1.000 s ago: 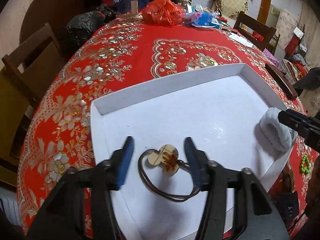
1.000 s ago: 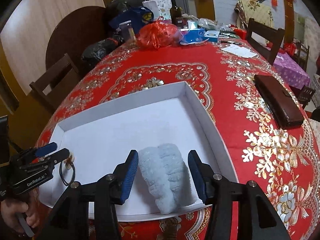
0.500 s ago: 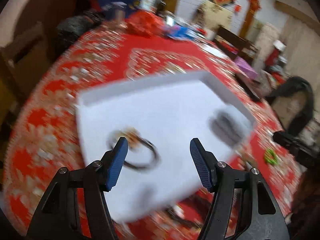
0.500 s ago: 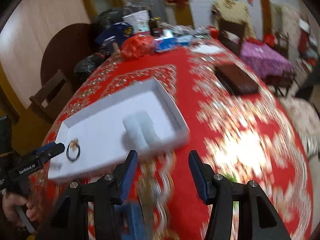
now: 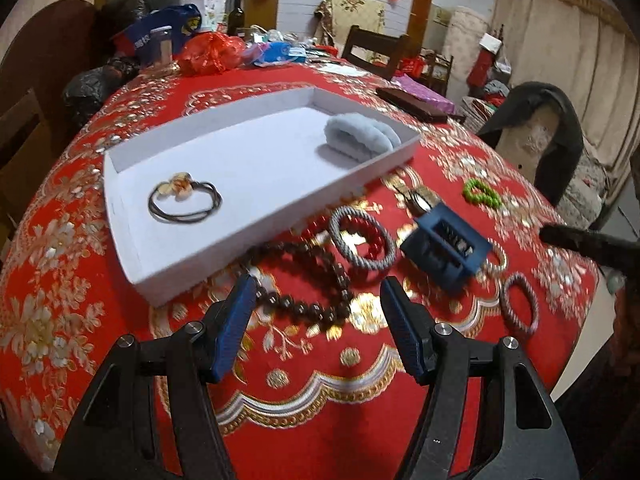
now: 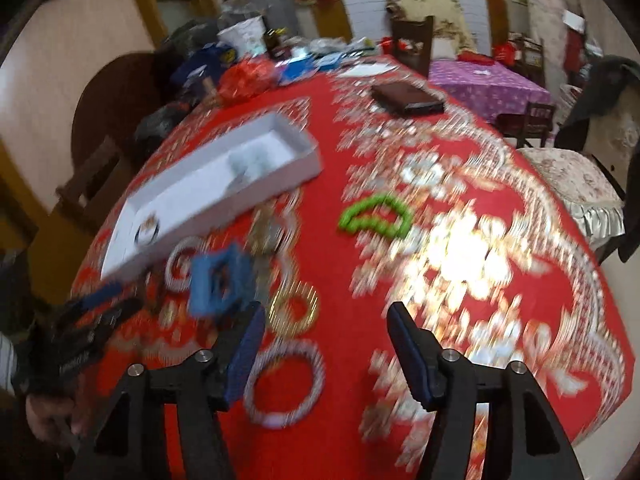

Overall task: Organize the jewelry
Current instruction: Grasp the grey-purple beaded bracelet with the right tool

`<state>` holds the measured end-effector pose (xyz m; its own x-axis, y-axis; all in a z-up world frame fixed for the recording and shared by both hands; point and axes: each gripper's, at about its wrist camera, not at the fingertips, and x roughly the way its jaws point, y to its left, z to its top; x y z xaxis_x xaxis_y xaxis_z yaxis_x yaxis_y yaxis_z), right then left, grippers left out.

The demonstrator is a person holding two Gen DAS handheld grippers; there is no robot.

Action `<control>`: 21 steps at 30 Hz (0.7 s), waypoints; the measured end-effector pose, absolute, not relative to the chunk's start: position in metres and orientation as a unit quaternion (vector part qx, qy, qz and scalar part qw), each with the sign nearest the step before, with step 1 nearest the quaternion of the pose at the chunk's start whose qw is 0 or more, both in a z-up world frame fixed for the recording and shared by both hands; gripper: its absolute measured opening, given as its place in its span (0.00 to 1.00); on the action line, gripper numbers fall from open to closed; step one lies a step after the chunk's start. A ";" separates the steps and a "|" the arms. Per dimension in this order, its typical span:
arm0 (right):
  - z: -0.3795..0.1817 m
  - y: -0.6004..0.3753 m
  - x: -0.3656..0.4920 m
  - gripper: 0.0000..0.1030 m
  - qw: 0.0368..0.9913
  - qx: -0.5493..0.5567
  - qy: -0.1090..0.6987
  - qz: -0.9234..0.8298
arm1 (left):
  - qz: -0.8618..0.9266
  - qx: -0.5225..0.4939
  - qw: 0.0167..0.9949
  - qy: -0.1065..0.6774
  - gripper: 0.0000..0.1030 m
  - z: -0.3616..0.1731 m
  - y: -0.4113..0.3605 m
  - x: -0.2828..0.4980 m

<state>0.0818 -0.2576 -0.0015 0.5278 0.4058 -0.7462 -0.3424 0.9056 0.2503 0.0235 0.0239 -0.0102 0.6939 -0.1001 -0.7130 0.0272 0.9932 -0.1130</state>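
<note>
A white tray (image 5: 256, 216) on the red tablecloth holds a brown hair tie with a flower charm (image 5: 185, 197) and a fluffy pale-blue scrunchie (image 5: 360, 140). In front of it lie a dark bead necklace (image 5: 304, 280), a grey rope bracelet (image 5: 362, 238), a blue hair claw (image 5: 446, 246), a green bead bracelet (image 5: 482, 194) and a small grey ring bracelet (image 5: 520, 308). My left gripper (image 5: 320, 328) is open and empty above the necklace. My right gripper (image 6: 324, 354) is open and empty beside a grey bracelet (image 6: 286, 384), with the green bracelet (image 6: 376, 216) farther off.
A brown wallet (image 5: 412, 100) lies at the table's far right. Bags and bottles (image 5: 208, 52) crowd the far end. Chairs stand around the table, one dark chair (image 5: 532, 136) at the right. The table's front edge (image 5: 320, 412) is near my left gripper.
Both grippers have pulled back out of the tray toward the table's front edge, leaving the hair tie and the scrunchie in it. The loose jewelry in front of the tray has come into view.
</note>
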 end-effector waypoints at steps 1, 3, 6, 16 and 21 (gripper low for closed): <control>-0.003 -0.252 0.074 0.60 0.871 0.026 0.438 0.221 | -0.042 -0.048 0.920 0.387 0.63 -0.014 0.024 0.023; -0.007 -0.244 0.064 0.65 0.867 0.020 0.440 0.234 | -0.041 -0.052 0.919 0.389 0.63 -0.022 0.024 0.021; -0.018 -0.230 0.055 0.68 0.860 -0.011 0.453 0.237 | -0.043 -0.075 0.920 0.382 0.63 -0.022 0.031 0.020; -0.047 -0.211 0.048 0.72 0.865 -0.102 0.429 0.238 | -0.038 -0.103 0.905 0.410 0.63 -0.031 0.039 0.023; -0.043 -0.225 0.046 0.14 0.872 -0.089 0.421 0.232 | -0.038 -0.101 0.905 0.411 0.63 -0.030 0.039 0.023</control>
<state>0.0460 -0.2247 -0.0427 0.5377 0.3307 -0.7756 -0.4798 0.8764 0.0411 0.0231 0.0386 -0.0302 0.6596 -0.1521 -0.7361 -0.0137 0.9767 -0.2141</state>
